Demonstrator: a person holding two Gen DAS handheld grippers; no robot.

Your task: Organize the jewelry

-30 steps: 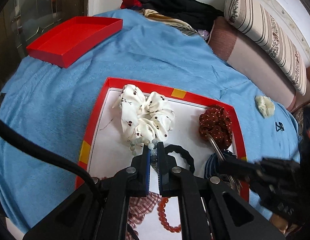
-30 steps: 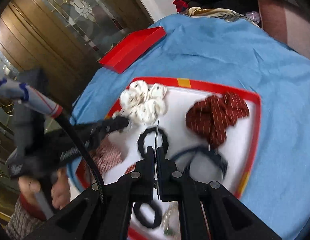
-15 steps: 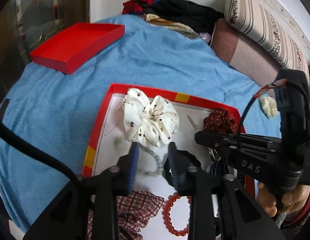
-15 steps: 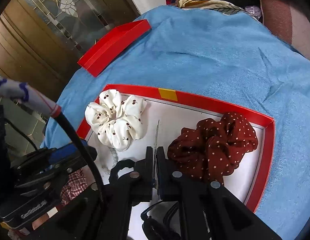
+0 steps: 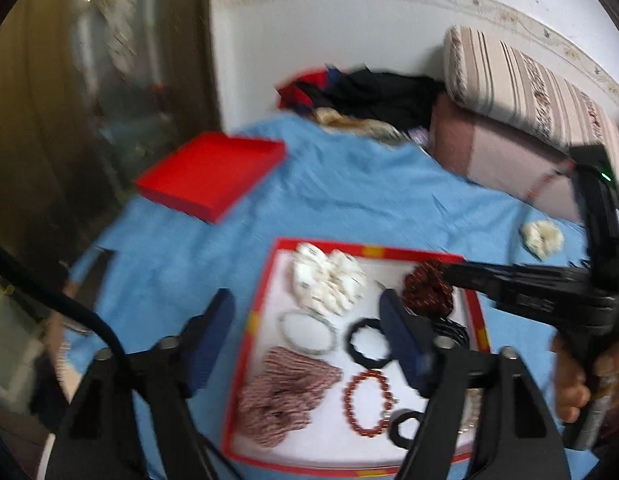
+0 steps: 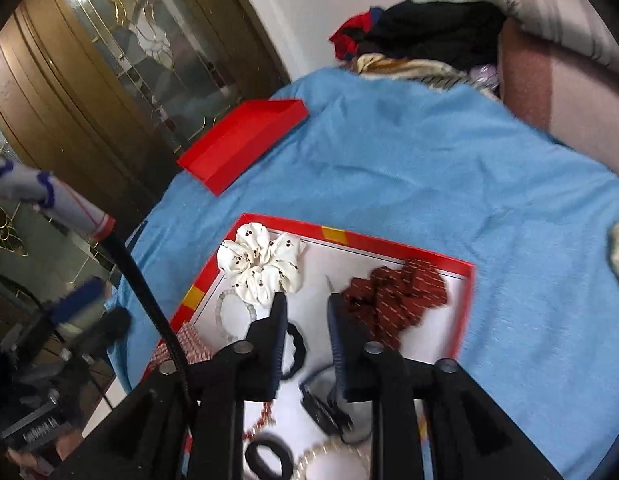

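Observation:
A red-rimmed white tray lies on the blue blanket. In it are a white dotted scrunchie, a dark red scrunchie, a pale bead bracelet, a red bead bracelet, a plaid scrunchie, black hair ties and a thin metal clip. My left gripper is wide open and empty above the tray. My right gripper is open and empty just behind the clip.
A red box lid lies at the blanket's far left. A cream scrunchie sits on the blanket right of the tray. Clothes and a striped cushion lie at the back.
My left gripper opened, let the pale bead bracelet drop into the tray and pulled back upward. My right gripper opened and released the metal clip next to the dark red scrunchie.

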